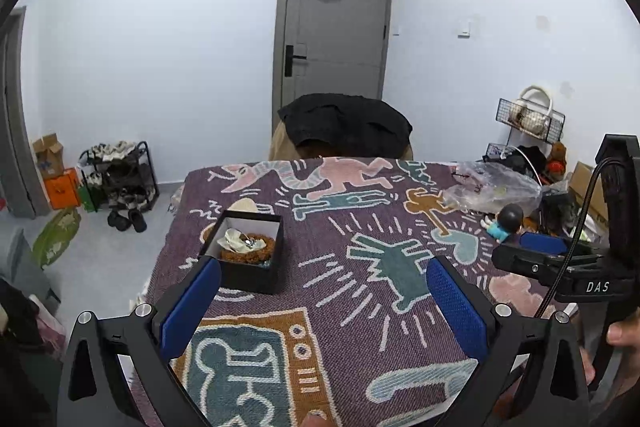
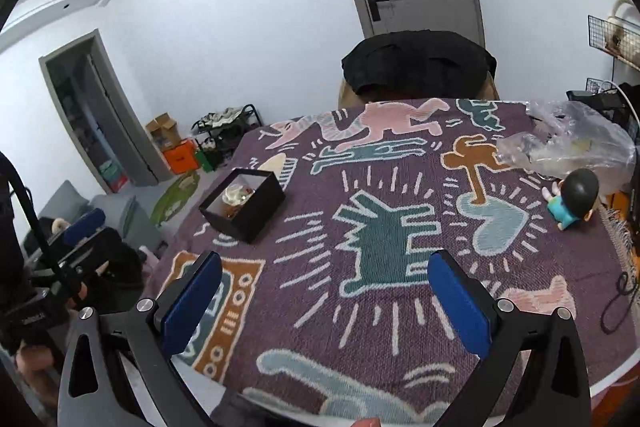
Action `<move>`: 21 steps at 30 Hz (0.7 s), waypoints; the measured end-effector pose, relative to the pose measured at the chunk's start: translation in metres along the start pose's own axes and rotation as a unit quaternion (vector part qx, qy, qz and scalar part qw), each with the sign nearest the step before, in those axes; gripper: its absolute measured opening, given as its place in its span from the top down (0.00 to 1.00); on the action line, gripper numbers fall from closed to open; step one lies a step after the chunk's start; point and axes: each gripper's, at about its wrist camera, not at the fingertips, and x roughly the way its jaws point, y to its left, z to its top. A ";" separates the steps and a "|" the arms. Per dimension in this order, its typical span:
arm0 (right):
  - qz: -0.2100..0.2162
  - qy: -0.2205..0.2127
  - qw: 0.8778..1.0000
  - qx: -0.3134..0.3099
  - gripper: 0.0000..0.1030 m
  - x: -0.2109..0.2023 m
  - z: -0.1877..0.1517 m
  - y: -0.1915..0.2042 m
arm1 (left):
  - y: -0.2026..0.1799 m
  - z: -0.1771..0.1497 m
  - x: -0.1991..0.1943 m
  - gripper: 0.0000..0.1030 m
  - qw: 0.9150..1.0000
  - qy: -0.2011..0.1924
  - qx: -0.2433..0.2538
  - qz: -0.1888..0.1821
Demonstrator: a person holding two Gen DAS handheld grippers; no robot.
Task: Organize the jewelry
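A black open box (image 1: 249,250) stands on the patterned cloth at the table's left side. It holds a brown bead bracelet (image 1: 256,251) and pale jewelry pieces (image 1: 239,239). The box also shows in the right wrist view (image 2: 245,205). My left gripper (image 1: 323,303) is open and empty, just in front of the box, its left finger close to the box's near corner. My right gripper (image 2: 325,297) is open and empty above the cloth's middle, to the right of the box. The right gripper shows at the right edge of the left wrist view (image 1: 560,259).
A clear plastic bag (image 2: 568,143) and a small doll figure (image 2: 574,197) lie at the table's far right. A chair with a black garment (image 1: 344,125) stands behind the table. A shoe rack (image 1: 120,179) and boxes stand on the floor at left.
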 end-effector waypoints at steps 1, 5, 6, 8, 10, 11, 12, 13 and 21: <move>-0.006 -0.002 1.000 -0.005 0.00 -0.003 -0.001 0.002 | 0.000 0.001 -0.003 0.00 1.000 -0.005 0.001 0.001; -0.012 -0.001 1.000 -0.011 0.00 -0.006 -0.003 0.007 | 0.002 0.000 -0.005 0.00 1.000 -0.007 0.003 0.001; -0.016 -0.002 1.000 -0.012 0.00 -0.007 -0.003 0.008 | 0.003 0.000 -0.004 0.00 1.000 -0.005 0.005 0.005; -0.020 -0.001 1.000 -0.016 0.00 -0.007 -0.004 0.010 | 0.005 -0.001 -0.003 0.00 1.000 -0.005 0.007 0.015; -0.023 -0.004 1.000 -0.016 0.00 -0.007 -0.005 0.009 | 0.007 -0.002 -0.003 0.00 1.000 -0.005 0.003 0.019; -0.025 -0.008 1.000 -0.013 0.00 -0.009 -0.005 0.009 | 0.008 -0.002 -0.004 0.00 1.000 -0.004 0.000 0.019; -0.028 -0.013 0.999 -0.009 0.00 -0.010 -0.006 0.007 | 0.010 -0.002 -0.004 0.00 1.000 -0.004 -0.003 0.018; -0.029 -0.016 0.999 -0.007 0.00 -0.011 -0.006 0.006 | 0.011 -0.002 -0.005 0.00 1.000 -0.003 -0.004 0.018; -0.031 -0.013 0.999 -0.004 0.00 -0.010 -0.007 0.000 | 0.012 -0.003 -0.003 0.00 1.000 0.002 -0.006 0.019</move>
